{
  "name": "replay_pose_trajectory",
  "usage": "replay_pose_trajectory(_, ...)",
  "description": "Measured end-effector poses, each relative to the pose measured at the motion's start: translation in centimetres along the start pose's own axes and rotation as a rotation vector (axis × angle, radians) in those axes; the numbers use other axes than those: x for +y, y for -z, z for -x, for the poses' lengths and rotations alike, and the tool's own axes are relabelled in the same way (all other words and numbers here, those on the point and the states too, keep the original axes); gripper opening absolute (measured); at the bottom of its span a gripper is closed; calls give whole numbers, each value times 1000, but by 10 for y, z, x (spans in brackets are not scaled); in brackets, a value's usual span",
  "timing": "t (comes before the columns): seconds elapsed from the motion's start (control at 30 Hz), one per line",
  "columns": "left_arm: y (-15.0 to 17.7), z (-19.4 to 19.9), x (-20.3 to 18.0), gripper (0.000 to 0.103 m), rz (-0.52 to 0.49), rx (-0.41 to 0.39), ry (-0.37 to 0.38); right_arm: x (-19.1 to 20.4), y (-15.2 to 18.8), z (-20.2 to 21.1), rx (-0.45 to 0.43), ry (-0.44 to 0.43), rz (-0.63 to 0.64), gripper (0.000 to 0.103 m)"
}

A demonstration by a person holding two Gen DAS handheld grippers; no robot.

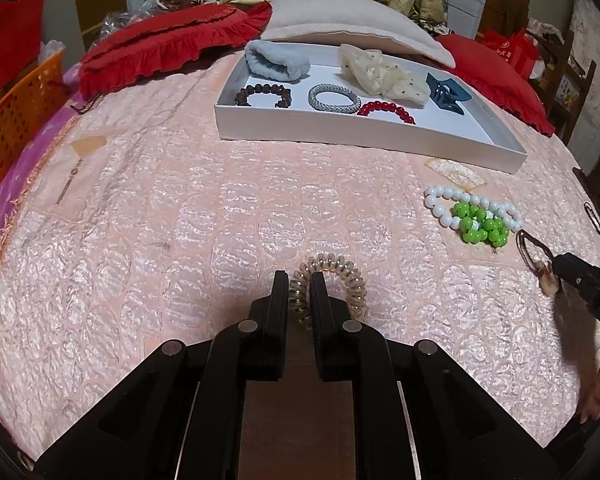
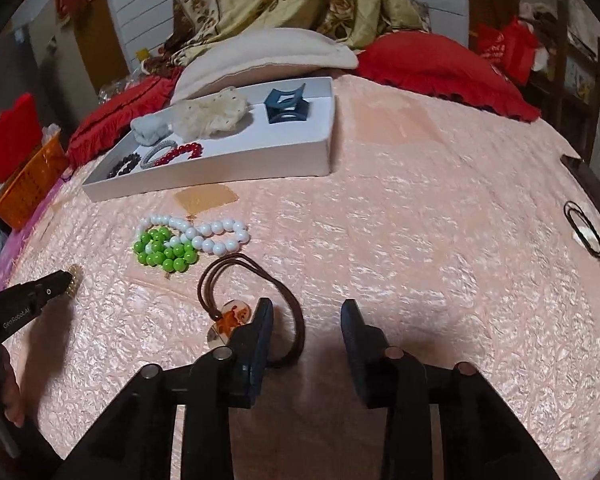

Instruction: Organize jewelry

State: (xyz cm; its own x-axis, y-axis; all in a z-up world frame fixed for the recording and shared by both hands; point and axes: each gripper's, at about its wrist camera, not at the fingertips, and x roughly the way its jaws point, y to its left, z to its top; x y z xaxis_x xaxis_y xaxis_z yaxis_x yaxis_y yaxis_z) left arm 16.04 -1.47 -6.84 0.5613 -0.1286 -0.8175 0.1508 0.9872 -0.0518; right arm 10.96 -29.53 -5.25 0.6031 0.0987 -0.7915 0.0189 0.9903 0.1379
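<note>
My left gripper is shut on a clear gold-tinted spiral hair tie that lies on the pink bedspread. My right gripper stands open over a brown cord hair tie with an orange charm. The cord loops around the left finger and part of it lies in the gap, with no pad pressing on it. White beads and green beads lie tangled just beyond. A white tray farther back holds bracelets, scrunchies and a blue claw clip.
A black hair tie lies near the bed's right edge. Red pillows and a cream pillow sit behind the tray. An orange basket stands off the left side. A hand shows at the right edge.
</note>
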Motion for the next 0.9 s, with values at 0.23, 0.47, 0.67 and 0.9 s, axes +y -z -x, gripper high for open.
replay_pose_trajectory(0.23, 8, 16, 6, 8, 70, 16, 33, 14, -2, 2, 5, -32, 34, 2)
replay_pose_trajectory(0.47, 15, 46, 12, 9, 85, 6, 10, 16, -4, 40, -79, -46, 29, 2)
replay_pose_trajectory(0.67, 17, 84, 13, 8, 95, -47, 23, 19, -3, 71, -135, -56, 26, 2)
replay_pose_trajectory(0.9, 16, 122, 5, 9, 83, -107, 51, 21, 2, 96, -179, -83, 22, 2)
